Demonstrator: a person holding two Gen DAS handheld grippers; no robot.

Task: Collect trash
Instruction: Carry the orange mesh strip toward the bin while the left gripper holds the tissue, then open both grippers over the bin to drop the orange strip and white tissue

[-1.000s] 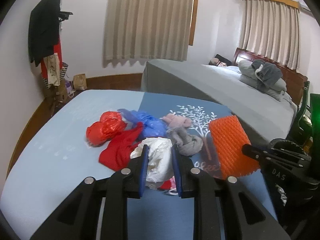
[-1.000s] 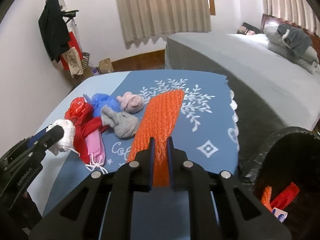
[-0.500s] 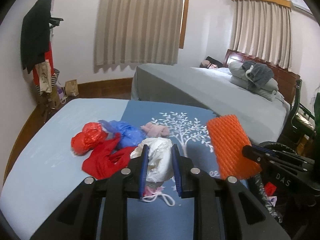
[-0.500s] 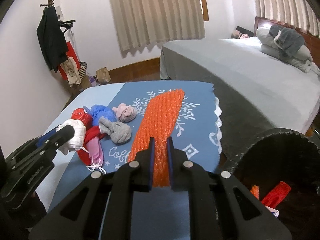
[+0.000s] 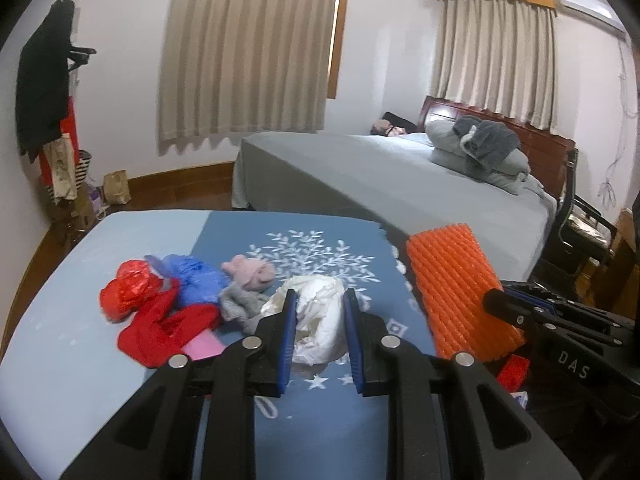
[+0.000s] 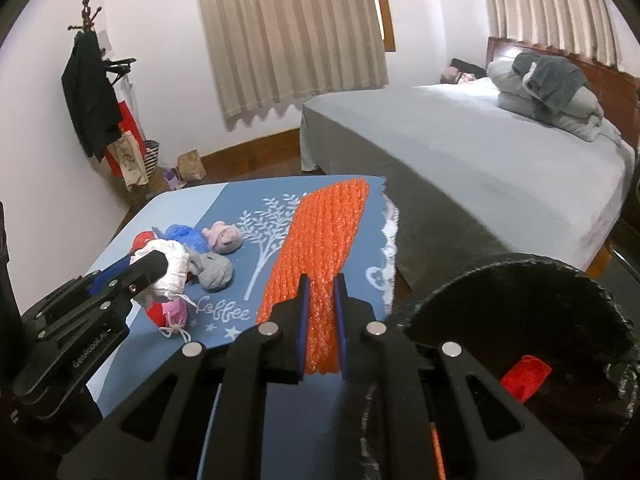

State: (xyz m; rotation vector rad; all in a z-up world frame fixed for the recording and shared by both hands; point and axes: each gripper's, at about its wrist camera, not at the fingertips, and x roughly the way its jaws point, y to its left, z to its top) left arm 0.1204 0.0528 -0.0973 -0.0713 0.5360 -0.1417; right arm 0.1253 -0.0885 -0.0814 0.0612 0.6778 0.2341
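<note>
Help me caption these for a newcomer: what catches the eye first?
The bright orange foam net, pinched in the right gripper near the black bin. Next, the crumpled white paper clamped in the left gripper, above a table strewn with red, blue and pink scraps.

Both cams are fisheye, mounted behind each hand-held gripper, looking forward along its fingers and tilted down at the counter (image 5: 60,320) from close range. Left view sits further left and catches the right hand-held gripper (image 5: 496,300) at its right edge. Right view catches the left hand-held gripper (image 6: 154,260) at its left edge. Shared: counter top, bed (image 6: 460,148), curtains (image 5: 248,48), coat rack (image 6: 90,92).
</note>
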